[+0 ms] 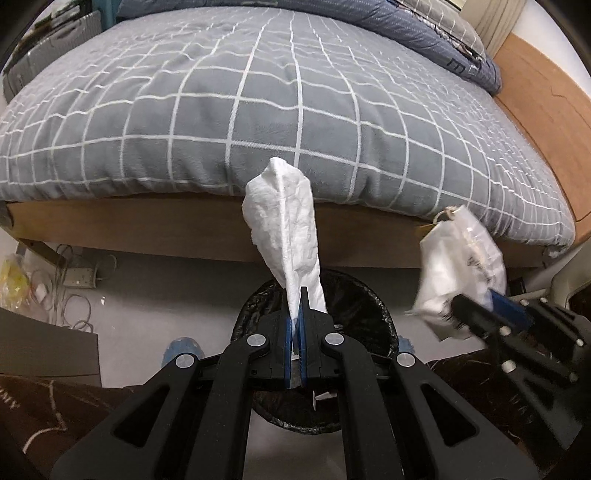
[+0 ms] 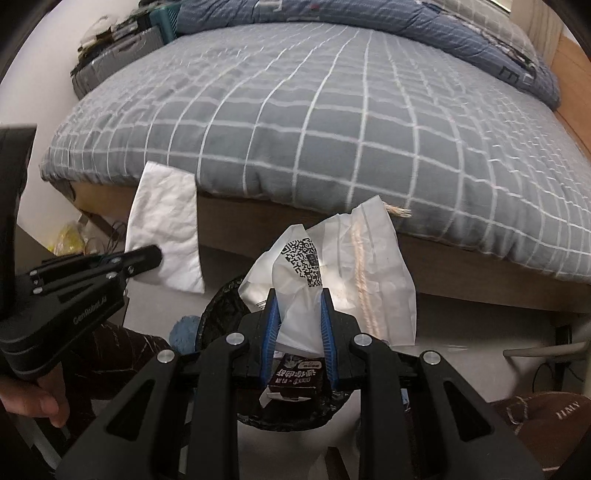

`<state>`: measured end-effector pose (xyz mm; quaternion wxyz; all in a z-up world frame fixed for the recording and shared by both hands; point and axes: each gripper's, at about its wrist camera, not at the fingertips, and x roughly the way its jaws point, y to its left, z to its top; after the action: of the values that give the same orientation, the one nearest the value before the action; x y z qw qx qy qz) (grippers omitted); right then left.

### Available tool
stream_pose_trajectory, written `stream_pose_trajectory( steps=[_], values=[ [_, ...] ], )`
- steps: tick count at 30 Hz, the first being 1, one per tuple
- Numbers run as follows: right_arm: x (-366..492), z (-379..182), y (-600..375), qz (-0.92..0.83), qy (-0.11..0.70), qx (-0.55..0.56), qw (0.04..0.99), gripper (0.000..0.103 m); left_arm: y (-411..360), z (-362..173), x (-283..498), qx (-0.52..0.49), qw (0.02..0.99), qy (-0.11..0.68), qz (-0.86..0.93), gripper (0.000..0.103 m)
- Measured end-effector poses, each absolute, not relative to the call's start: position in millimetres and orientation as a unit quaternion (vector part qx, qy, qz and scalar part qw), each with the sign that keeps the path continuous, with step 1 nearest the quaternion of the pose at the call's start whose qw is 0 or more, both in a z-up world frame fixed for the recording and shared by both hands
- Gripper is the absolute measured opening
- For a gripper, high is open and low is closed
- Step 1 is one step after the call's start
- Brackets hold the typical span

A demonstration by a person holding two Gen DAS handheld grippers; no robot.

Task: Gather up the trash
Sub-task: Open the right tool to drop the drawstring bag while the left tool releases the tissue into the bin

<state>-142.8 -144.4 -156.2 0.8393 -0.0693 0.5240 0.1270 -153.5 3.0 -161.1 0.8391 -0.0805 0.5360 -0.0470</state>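
white crumpled tissue [image 1: 286, 229] stands up out of the left gripper [image 1: 300, 317], whose jaws are pressed together on the tissue's lower end; the blue pads [image 1: 289, 343] pinch it so that nearly all of the sheet rises above and ahead of the tips. straight below those tips sits the trash bin [image 1: 373, 306], round and lined with a black bag, on the pale floor [image 1: 155, 295] just in front of the bed frame [image 1: 166, 225]. in the right wrist view the same tissue [image 2: 166, 236] hangs flat beside the left gripper's tips [image 2: 147, 258], up and to the left of the bin's rim [image 2: 221, 306].

the right gripper [image 2: 297, 295] holds a translucent white plastic bag [image 2: 369, 266] printed with a qr code and threaded with a twine handle; its jaws stand part-way closed, clamped on the gathered neck of the bag, with the rest ballooning forward and to the right of the tips. under that gripper, inside the bin, lies a small dark brown drink carton [image 2: 295, 380]. from the left wrist camera the bag [image 1: 461, 266] and the right gripper [image 1: 476, 306] appear blurred, off to the right of the bin.

behind both stretches a bed with a grey checked duvet [image 1: 258, 103], a blue pillow [image 1: 424, 33] at its far end. a tangle of cables and a power strip [image 1: 79, 277] lies on the floor to the left.
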Motion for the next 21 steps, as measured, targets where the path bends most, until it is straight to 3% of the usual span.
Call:
stream_pose_trajectory(
  steps=[9, 15, 21],
  values=[
    [-131.0, -198.5, -118.4, 0.149, 0.558, -0.1, 0.81, 0.023, 28.1, -184.5, -143.8, -0.09, 0.826, 0.555, -0.035, 0.002],
    [-127.9, -212.7, -108.5, 0.15, 0.571, -0.1, 0.801, 0.033, 44.1, -191.4, -144.1, -0.1, 0.819, 0.565, -0.023, 0.002],
    [-122.8, -212.0, -119.8, 0.137, 0.562, -0.094, 0.81, 0.066, 43.4, -194.5, -145.4, -0.098, 0.816, 0.57, -0.021, 0.002]
  ],
)
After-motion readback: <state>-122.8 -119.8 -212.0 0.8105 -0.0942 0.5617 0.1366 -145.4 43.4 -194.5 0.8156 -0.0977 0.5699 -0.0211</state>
